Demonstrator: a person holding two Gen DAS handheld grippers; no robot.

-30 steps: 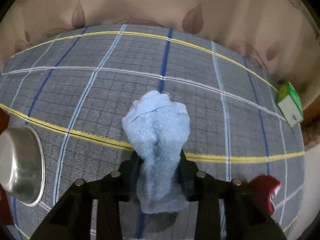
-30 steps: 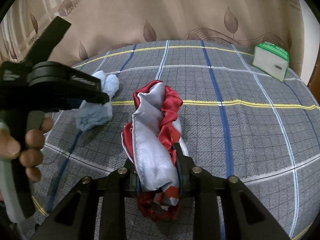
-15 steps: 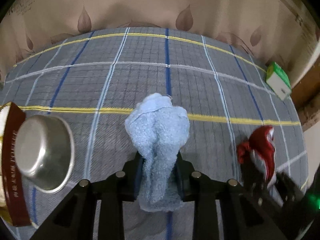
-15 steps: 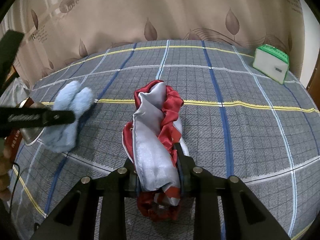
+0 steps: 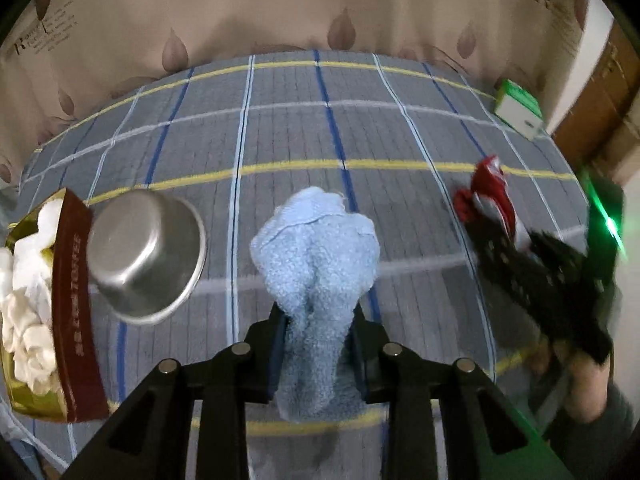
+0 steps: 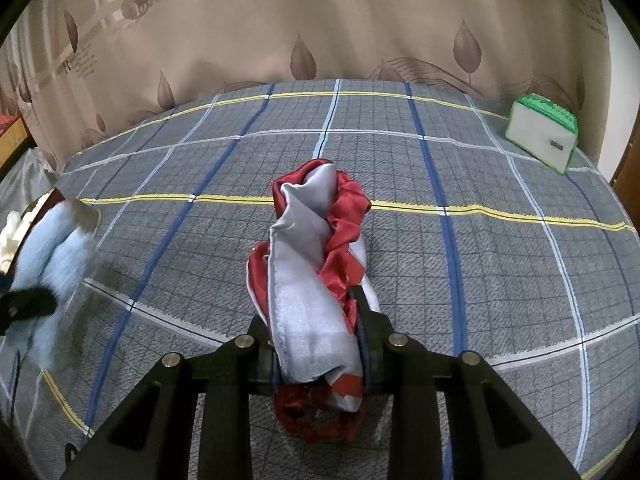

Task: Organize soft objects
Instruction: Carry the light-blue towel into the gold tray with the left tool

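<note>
We hold two soft items, one per tool. The blue towel is a fluffy terry bundle, bunched into a rounded lobe above the jaws with a tail hanging below; the left gripper is clamped on its narrow waist. The red-and-grey satin cloth is glossy, twisted into a rope with a crumpled red end drooping under the jaws; the right gripper is closed tight around it, over the middle of the plaid bed cover.

Change over the last second: the towel has travelled toward the left edge of the bed cover and lifted slightly. A second ago only the rim of the steel bowl showed at the left of the left wrist view; now the whole upturned bowl and a maroon-and-gold box of white soft pieces lie just left of the towel. The satin cloth has not moved; the green-and-white pack sits at the far right corner as before.

Our reading: the towel is being carried to the box at the left edge, probably the collection point. Neither item is released yet. The satin likely follows; being slippery, it may slide out of a loose grip.
</note>
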